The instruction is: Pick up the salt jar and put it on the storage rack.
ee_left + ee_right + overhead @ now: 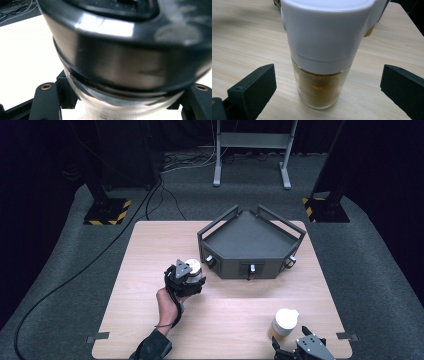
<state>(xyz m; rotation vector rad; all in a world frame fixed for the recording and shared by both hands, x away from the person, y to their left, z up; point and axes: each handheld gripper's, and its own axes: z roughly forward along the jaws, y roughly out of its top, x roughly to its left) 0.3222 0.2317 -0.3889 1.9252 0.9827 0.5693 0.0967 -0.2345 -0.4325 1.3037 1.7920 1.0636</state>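
Glass jar [322,60] stands upright between the spread right hand-held gripper [322,90] jaws — left hand-held gripper [186,279] pinches a black-lidded jar [125,55].

Matte black two-jaw left gripper [186,278] and right gripper [300,346] — each wearing a grey three-cornered top plate; dark sleeve [152,347] covering the forearm — black cable [172,312] trailing.

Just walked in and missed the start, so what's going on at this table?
A person works two handheld grippers. The left gripper is shut on a black-lidded jar, held near the dark tray. The right gripper is open, its jaws on either side of a white-capped jar of brown powder standing on the table, not yet gripped.
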